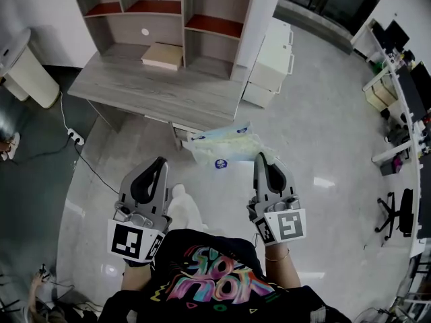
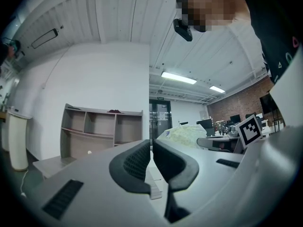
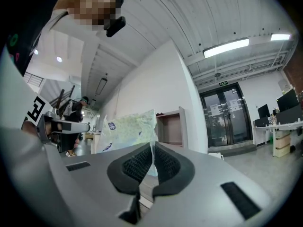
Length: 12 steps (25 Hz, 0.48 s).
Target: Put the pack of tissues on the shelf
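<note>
The pack of tissues (image 1: 225,147), a pale green and white soft wrapper with a blue round sticker, hangs above the floor just in front of the desk's edge. My right gripper (image 1: 260,157) is shut on the pack's right edge; in the right gripper view the wrapper (image 3: 128,129) rises from between the closed jaws (image 3: 153,145). Level with it on the left, my left gripper (image 1: 160,161) is shut with nothing in it (image 2: 151,143). The left gripper view shows the pack (image 2: 184,134) off to its right. The shelf (image 1: 168,19), grey with red-lined open compartments, stands at the back of the desk (image 1: 155,86).
A flat beige box (image 1: 162,55) lies on the desk below the shelf. A white drawer cabinet (image 1: 273,62) stands to the right of the desk, a white bin (image 1: 30,73) to its left. A power strip with cable (image 1: 75,138) lies on the floor. An office chair (image 1: 397,214) is far right.
</note>
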{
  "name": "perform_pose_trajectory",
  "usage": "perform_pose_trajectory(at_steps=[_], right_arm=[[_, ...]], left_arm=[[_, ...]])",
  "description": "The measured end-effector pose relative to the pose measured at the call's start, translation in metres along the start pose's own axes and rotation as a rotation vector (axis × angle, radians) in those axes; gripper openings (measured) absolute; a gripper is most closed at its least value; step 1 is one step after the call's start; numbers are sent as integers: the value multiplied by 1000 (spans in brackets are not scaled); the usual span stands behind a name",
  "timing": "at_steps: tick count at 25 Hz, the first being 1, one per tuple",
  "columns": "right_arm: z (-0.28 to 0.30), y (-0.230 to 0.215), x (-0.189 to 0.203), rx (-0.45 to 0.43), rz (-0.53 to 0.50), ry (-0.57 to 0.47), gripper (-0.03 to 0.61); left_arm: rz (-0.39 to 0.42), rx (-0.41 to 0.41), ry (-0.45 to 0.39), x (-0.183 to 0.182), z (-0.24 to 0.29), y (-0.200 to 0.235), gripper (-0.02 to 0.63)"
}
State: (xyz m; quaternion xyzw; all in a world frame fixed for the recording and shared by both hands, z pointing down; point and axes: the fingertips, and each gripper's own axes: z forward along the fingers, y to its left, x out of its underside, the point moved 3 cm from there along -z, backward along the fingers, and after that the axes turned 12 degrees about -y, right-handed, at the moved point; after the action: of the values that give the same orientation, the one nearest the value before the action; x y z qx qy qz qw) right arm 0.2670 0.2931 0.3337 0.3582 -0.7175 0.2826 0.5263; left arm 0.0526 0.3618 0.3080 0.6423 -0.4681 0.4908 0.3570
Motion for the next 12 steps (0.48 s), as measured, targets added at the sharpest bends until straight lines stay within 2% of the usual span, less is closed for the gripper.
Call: perform_pose_trajectory(at_steps=[7, 12], right_arm=[[87, 0, 27, 1, -2, 0, 18], [170, 2, 49, 25, -13, -8, 18]], left_arm=[[-6, 10, 10, 19, 53, 68, 35], [-8, 38, 9, 32, 105, 140, 35]])
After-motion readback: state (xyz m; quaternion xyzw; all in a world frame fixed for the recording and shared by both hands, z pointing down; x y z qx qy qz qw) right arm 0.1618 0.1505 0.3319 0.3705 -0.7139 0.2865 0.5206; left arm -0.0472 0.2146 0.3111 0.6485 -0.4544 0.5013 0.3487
